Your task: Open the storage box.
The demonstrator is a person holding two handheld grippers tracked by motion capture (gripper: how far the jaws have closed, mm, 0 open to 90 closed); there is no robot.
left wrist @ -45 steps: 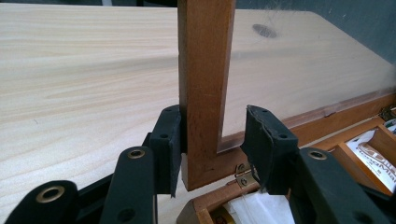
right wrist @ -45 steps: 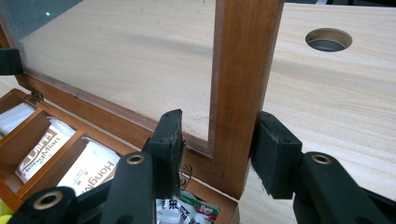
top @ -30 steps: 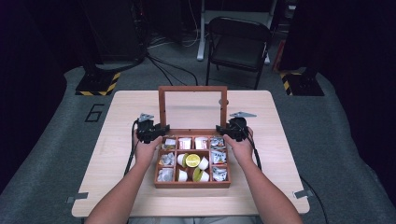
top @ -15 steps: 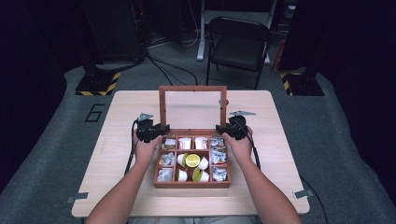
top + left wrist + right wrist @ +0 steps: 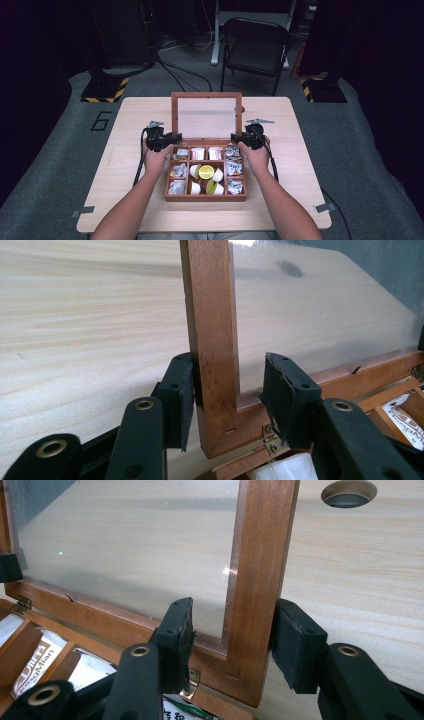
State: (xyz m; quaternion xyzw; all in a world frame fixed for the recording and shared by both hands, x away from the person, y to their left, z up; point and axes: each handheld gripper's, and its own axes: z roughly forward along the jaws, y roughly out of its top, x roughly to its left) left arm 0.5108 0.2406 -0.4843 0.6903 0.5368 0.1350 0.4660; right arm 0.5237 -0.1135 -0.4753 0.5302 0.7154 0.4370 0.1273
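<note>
Box: brown wooden compartment box (image 5: 205, 196) mid light wood table (image 5: 125, 125), glass-paned wooden lid (image 5: 206, 116) upright at rear
L gripper (image 5: 227, 390): jaws apart, straddling lid's left stile, outer pad touching
R gripper (image 5: 235, 630): jaws apart round right stile, outer pad touching
Contents: sachets, lime half (image 5: 206, 171)

A laboratory or recording studio. A pale wooden counter (image 5: 125, 165) stands alone on grey carpet (image 5: 60, 150), its corners marked with tape. Black curtains enclose the space. Stand bases edged with yellow-and-black hazard tape (image 5: 102, 90) flank the far side, cables (image 5: 172, 70) run across the floor, and a black folding chair (image 5: 255, 47) waits behind.
</note>
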